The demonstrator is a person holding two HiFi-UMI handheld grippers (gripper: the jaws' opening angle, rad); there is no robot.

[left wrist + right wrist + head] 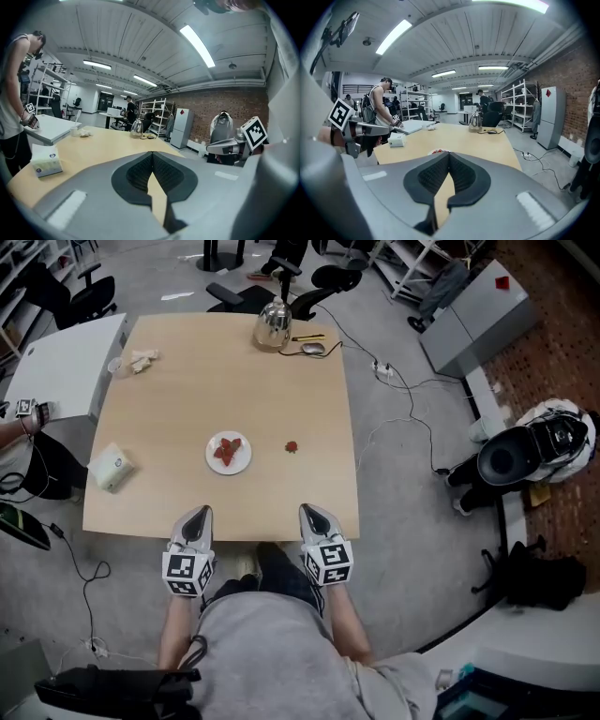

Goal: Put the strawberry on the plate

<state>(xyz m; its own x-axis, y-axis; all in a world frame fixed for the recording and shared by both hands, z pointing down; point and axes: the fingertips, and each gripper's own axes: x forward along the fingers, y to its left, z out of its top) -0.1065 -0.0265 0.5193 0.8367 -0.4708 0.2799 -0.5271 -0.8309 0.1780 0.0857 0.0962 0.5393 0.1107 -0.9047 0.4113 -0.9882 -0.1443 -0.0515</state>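
My left gripper (198, 513) and right gripper (310, 512) are pressed together, empty. I must spread the right, straddle the strawberry (292, 446), and squeeze gently.

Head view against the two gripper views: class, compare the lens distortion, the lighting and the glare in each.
Head view: little bending, even soft light, no hard shadows on the table; the strawberry is small but clear. Left gripper view: strong fisheye, dark rounded corners, a ceiling strip light blown out white. Right gripper view: same fisheye, another strip light glaring.
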